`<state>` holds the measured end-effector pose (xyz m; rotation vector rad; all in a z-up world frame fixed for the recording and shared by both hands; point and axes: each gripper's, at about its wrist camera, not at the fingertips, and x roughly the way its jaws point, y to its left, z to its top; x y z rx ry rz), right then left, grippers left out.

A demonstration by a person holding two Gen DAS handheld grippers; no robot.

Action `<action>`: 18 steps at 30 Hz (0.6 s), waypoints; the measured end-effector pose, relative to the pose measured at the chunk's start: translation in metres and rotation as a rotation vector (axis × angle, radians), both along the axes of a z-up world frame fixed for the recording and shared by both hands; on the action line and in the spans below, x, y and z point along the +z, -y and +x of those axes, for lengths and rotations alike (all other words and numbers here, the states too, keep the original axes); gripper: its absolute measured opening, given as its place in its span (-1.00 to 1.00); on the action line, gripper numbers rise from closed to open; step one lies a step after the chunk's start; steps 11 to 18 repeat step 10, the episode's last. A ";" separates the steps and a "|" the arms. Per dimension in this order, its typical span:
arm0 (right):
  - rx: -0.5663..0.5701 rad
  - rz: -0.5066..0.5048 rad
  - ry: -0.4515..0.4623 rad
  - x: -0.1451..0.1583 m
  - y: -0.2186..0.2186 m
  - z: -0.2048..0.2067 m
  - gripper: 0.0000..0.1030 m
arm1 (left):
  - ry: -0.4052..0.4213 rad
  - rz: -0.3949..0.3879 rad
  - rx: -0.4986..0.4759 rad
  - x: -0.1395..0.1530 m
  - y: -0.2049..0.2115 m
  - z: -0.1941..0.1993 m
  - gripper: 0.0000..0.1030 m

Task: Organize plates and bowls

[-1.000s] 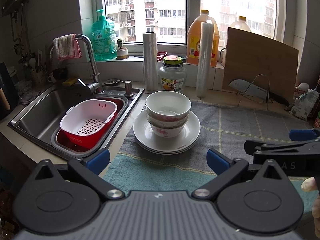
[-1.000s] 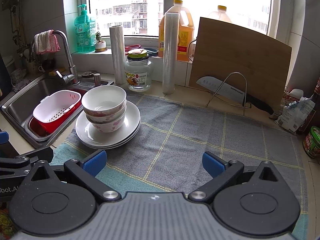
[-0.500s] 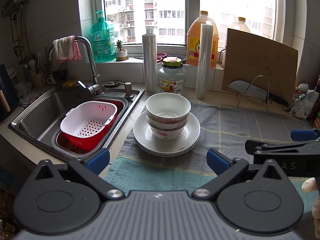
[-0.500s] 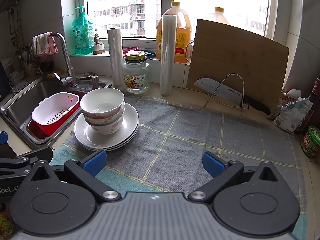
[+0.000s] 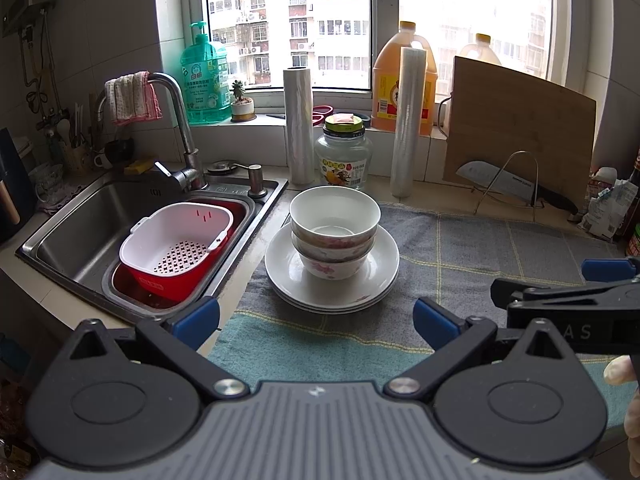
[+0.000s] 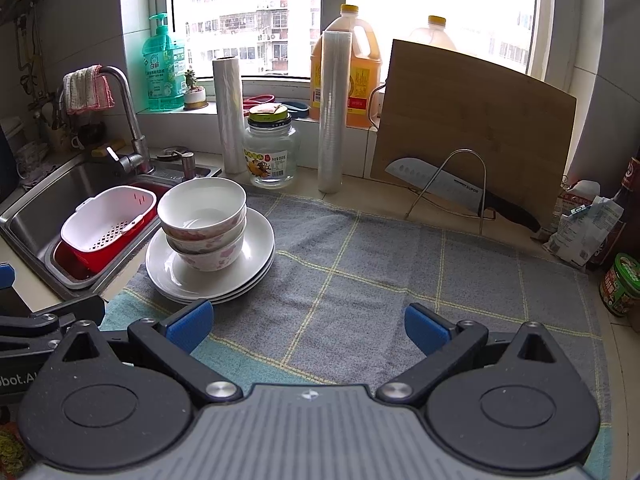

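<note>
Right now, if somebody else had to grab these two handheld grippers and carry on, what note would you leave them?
Left gripper: open, empty, held low in front of the dishes.
Right gripper: open, empty, over the bare grey towel.
Dishes: three bowls nested, standing on a stack of plates at the towel's left end, beside the sink.
Done: everything is gathered into one pile.
Left: hard to tell; if the pile belongs elsewhere, it has not been lifted yet. Nothing else of the job lies loose on the towel.
</note>
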<state>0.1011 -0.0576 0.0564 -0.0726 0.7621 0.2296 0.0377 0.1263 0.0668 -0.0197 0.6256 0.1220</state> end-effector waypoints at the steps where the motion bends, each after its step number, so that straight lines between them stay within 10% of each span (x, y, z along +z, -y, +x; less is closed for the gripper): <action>1: -0.001 0.001 0.002 0.000 0.000 0.000 1.00 | 0.000 0.000 -0.001 0.000 0.000 0.000 0.98; 18: 0.002 -0.005 0.004 0.000 0.003 0.001 1.00 | -0.002 0.000 -0.002 0.001 0.000 0.002 0.98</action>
